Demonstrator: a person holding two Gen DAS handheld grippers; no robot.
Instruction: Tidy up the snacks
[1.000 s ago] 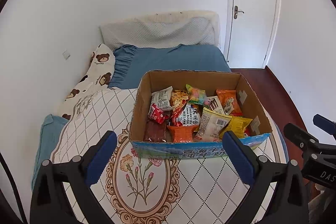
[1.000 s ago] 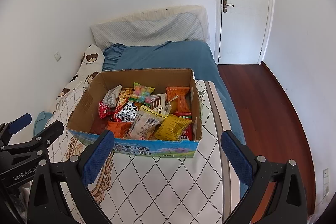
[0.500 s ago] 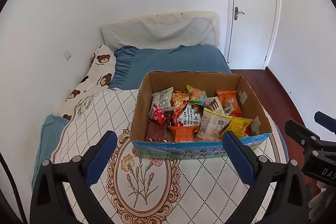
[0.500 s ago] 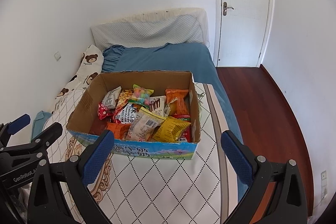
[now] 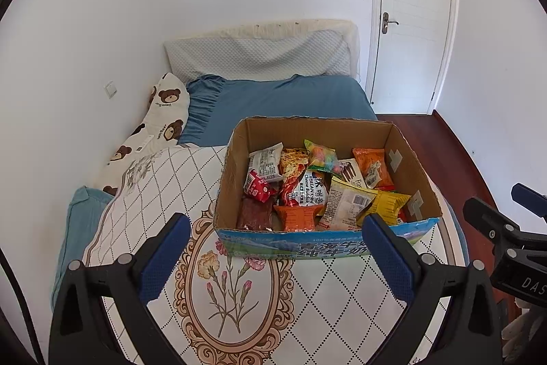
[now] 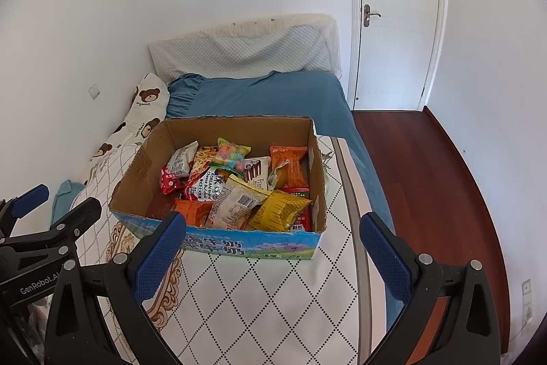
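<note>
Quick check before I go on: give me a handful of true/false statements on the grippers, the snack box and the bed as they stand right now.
1. Both grippers are open and empty. True: the left gripper and the right gripper have their jaws spread wide with nothing between them.
2. The cardboard box sits on the wooden floor. False: it rests on the diamond-patterned quilt on the bed.
3. The box holds mixed snack packets. True: among them a yellow packet and an orange packet.
4. A snack packet lies on the quilt in front of the box. False: every packet in view is inside the box.
5. The door is wide open. False: it is closed.
</note>
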